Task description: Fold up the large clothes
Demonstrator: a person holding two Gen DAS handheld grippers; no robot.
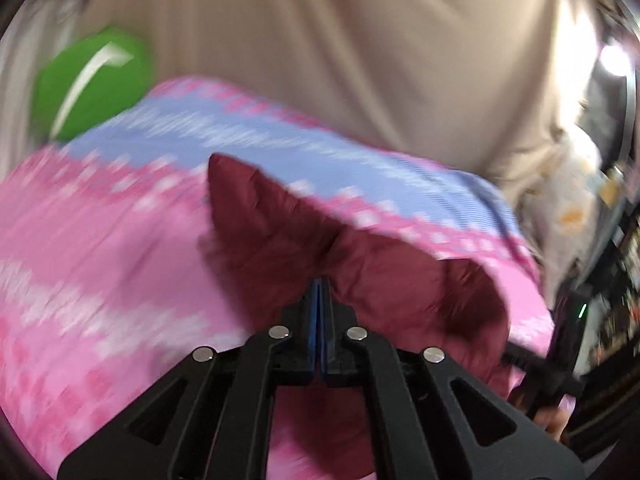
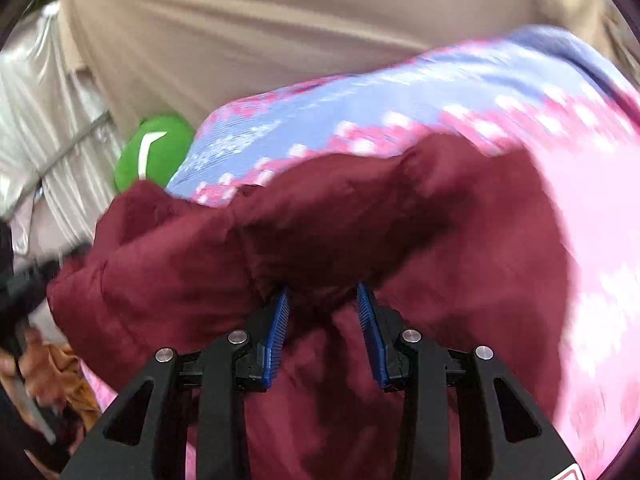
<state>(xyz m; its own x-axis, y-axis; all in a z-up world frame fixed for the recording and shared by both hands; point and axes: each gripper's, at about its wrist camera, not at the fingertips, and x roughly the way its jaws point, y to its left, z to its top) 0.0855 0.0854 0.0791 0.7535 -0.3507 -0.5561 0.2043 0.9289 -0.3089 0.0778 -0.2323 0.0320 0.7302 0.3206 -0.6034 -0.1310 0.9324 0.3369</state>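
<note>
This looks like a bedroom in a home — the surface is a bed covered with a pink, white and pale-blue patterned knitted blanket (image 1: pixel 100 248), with a round green plush cushion (image 1: pixel 96 80) lying at its far edge. Behind hangs a beige pleated fabric curtain (image 1: pixel 320 40), and beside it a shiny silver-white drape (image 2: pixel 36 128). Everything is motion-blurred — finer detail cannot be made out.

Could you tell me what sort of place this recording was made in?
Probably a bedroom or similar home room: a pink and blue patterned blanket covers a soft, bed-like surface, beige curtains hang behind it, and a green cushion lies at its far edge.
</note>
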